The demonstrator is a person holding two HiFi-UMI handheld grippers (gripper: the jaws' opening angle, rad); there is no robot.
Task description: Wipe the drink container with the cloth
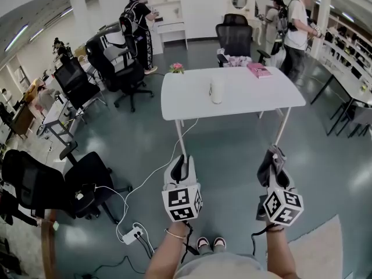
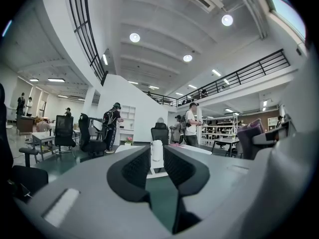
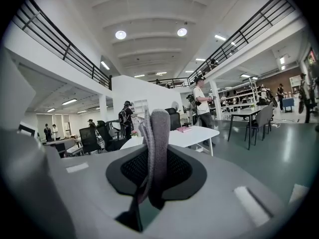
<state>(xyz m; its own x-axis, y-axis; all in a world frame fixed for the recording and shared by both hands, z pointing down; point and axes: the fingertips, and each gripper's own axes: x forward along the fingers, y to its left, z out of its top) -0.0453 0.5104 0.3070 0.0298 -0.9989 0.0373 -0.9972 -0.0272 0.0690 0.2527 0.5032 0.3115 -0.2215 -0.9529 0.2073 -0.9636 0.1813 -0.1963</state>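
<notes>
left gripper (image 1: pixel 181 163) near left, jaws slightly spread, nothing between them. right gripper (image 1: pixel 274 158) near right, jaws pinching folded grey cloth (image 3: pixel 158 133), cloth sticking up past tips. white drink container (image 1: pixel 217 90) upright mid white table (image 1: pixel 261 95), far ahead, well apart from both grippers. pink book (image 1: pixel 258 70) at table's far edge.

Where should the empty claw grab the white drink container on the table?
Probably the middle of the drink container, with the left claw coming level from the near edge of the table. It stands upright, tall and round, nothing close beside it. The right claw holds the cloth.
</notes>
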